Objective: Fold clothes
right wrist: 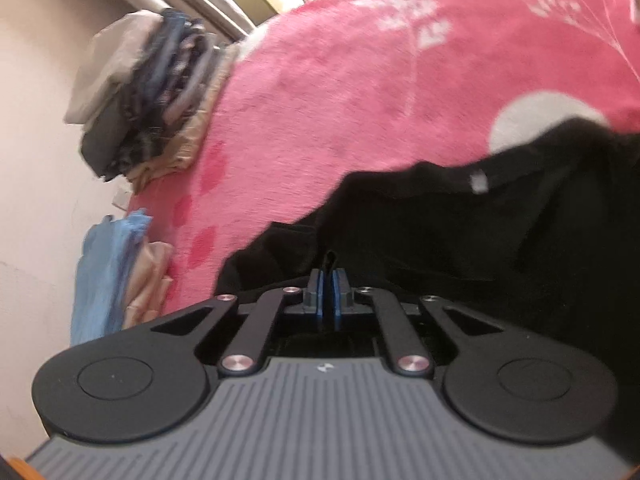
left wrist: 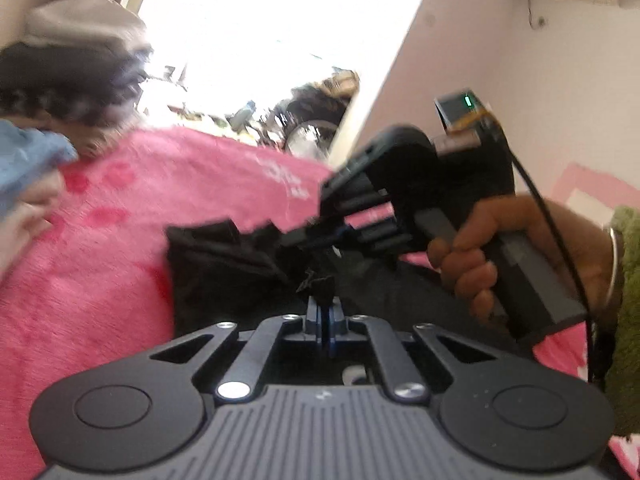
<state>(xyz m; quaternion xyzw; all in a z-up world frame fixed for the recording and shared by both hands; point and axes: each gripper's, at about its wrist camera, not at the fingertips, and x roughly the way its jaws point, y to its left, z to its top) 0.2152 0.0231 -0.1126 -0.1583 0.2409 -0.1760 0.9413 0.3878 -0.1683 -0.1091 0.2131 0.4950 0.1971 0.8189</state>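
A crumpled black fabric garment [right wrist: 460, 240] is spread on a fuzzy pink blanket [right wrist: 360, 100], and a pinch of its cloth is clamped between the closed blue-padded jaws of the left gripper [left wrist: 324, 304]. Another fold is gripped by the right gripper [right wrist: 329, 280] (its handle held by a hand [left wrist: 472, 264]), jaws pressed together. Stacks of folded clothes [right wrist: 148, 92] are seen at the blanket's far edge.

A bed under a pink blanket [right wrist: 360, 92] with white flower prints carries everything. A black garment [right wrist: 460, 240] lies crumpled on it. Beyond the garment, at the blanket's far edge by the wall, sit a stack of folded dark and beige clothes [right wrist: 148, 92] and a light blue and peach pile [right wrist: 112, 272].
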